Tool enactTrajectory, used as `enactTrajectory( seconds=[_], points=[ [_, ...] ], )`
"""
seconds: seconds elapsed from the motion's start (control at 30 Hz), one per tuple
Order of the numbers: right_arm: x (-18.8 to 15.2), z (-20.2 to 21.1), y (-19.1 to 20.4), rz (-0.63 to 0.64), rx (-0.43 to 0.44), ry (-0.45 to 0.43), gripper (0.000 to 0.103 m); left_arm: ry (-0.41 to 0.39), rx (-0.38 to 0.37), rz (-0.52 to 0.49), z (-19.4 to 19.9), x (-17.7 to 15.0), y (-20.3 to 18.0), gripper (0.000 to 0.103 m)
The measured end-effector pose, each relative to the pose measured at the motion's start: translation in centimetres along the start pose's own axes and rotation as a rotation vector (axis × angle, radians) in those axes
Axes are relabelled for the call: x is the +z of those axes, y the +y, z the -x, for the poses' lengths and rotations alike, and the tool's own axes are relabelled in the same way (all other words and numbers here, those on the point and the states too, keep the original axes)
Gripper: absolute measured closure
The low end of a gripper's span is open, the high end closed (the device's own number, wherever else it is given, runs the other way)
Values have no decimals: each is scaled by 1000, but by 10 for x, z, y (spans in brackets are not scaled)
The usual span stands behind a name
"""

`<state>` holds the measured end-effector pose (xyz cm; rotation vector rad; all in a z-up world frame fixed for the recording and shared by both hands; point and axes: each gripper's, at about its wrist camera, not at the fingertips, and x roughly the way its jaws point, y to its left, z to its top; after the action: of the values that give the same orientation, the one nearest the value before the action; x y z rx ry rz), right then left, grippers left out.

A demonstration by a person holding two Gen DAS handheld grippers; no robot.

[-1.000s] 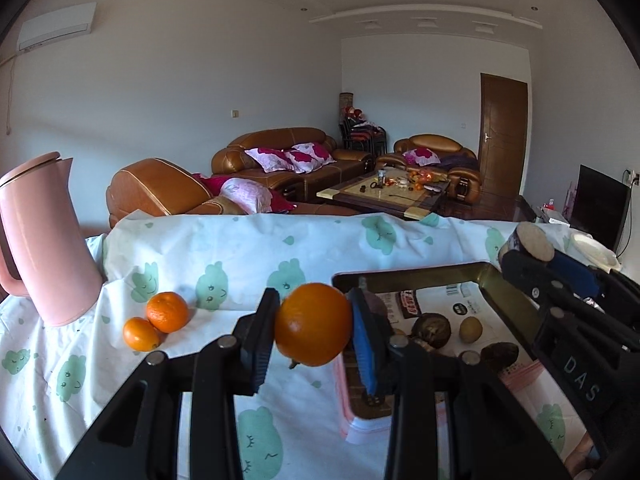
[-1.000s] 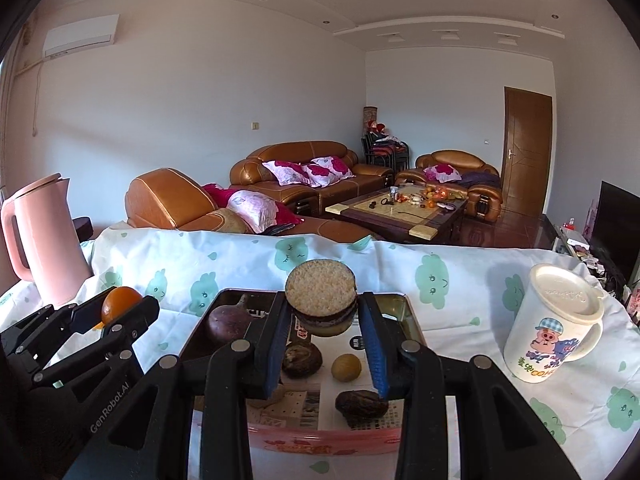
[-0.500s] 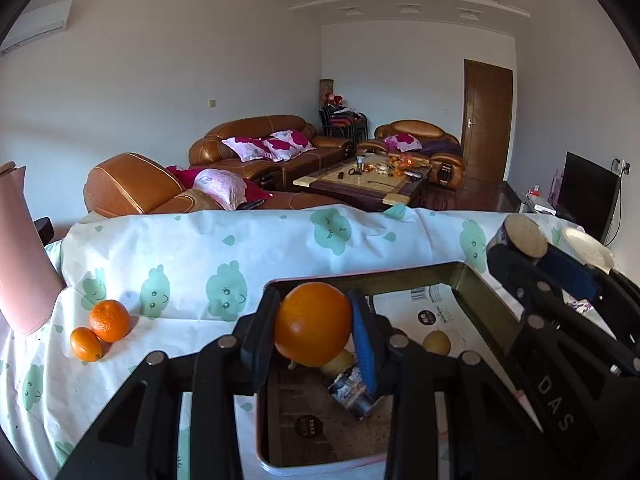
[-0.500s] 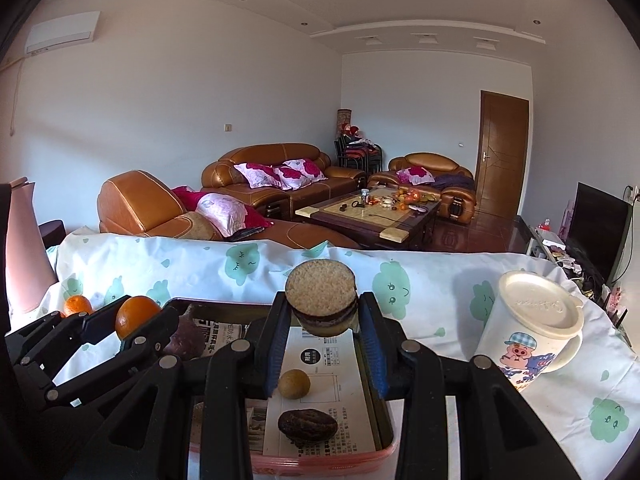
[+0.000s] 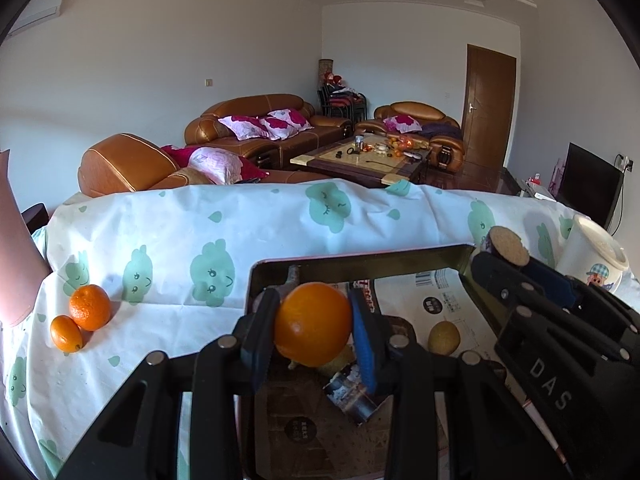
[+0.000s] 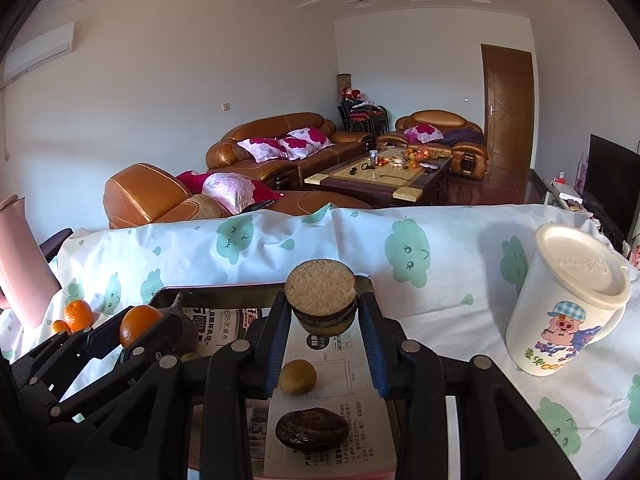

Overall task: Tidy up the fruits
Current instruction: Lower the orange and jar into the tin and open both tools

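You are clamping the orange (image 5: 313, 330) in your left gripper (image 5: 314, 332) and the cut fruit (image 6: 321, 305) in your right gripper (image 6: 322, 320), hovering both over the tray (image 5: 360, 265) for release

Tray (image 6: 224, 294) at centre of desk (image 6: 440, 280): mug (image 6: 568, 304) to its right, two oranges (image 5: 82, 318) and kettle (image 6: 18, 256) to its left.

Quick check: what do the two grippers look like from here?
Both the left gripper and right gripper are black plastic linkage frames with silver pivot bolts and blue-padded jaws. White "DAS" lettering marks the right one's side. No cables or sleeves show.
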<state>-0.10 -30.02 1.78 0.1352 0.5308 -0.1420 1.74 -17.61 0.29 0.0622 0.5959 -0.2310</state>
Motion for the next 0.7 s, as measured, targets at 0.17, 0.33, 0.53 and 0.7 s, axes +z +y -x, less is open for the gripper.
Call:
enactTrajectory(
  seconds=[0.17,0.33,0.53,0.7],
  points=[
    [-5,-17,2,-22,63,66,66,24,9,11,-4,0,1,65],
    [-9,-25,-5,-80,144,114,66,25,12,15,-2,0,2,66],
    [-10,-24,-9,-137,268,122,65,11,1,0,3,0,1,59],
    [-10,-27,-7,-163,357,131,65,-49,42,-35,17,-2,-5,32]
  ],
)
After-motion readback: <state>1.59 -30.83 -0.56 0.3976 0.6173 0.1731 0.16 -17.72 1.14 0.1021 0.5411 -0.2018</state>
